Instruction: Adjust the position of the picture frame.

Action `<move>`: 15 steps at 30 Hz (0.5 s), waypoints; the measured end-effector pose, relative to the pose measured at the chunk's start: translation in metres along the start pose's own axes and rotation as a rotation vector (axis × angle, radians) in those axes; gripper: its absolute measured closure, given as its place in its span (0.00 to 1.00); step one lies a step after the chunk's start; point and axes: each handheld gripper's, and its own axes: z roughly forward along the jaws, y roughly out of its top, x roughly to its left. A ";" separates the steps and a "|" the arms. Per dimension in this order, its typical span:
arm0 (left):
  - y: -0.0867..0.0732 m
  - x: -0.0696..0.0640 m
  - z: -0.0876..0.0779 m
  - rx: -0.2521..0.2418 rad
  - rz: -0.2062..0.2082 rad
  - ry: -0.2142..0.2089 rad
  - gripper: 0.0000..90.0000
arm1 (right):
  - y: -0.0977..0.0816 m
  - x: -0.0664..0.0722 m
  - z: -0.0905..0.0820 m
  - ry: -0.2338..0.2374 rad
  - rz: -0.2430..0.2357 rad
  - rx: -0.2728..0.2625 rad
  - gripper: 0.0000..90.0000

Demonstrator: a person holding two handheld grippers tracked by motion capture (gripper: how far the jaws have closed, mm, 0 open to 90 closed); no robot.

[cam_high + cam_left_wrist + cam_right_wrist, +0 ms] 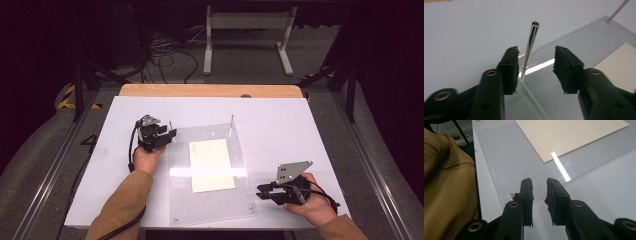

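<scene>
Two metal pins stand upright at the far corners of the clear acrylic plate [210,170]; your left gripper [169,134] sits at the near-left pin [530,47], which rises between its jaws, close against the left pad [510,67] — contact can't be judged. Those jaws stand spread, the right pad well off the pin. The second pin [231,122] is at the plate's far-right corner. Your right gripper [261,192] hovers at the plate's near-right corner, jaws parted by a narrow gap, nothing between them; a small screw [511,196] sits just left of its left jaw. The cream sheet [211,165] under the plate carries faint print, too small to read. White table [280,125] lies open right and left of the plate.
</scene>
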 end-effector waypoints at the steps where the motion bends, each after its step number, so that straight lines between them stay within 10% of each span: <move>1: 0.002 -0.001 0.003 0.001 0.011 0.014 0.71 | -0.002 0.001 -0.001 -0.001 0.003 -0.001 0.82; 7: 0.008 -0.004 0.012 0.007 0.046 0.073 0.93 | -0.007 0.004 -0.006 -0.006 0.016 -0.012 0.81; 15: 0.014 -0.007 0.019 0.006 0.096 0.065 0.94 | -0.014 0.002 -0.014 -0.011 0.044 -0.041 0.81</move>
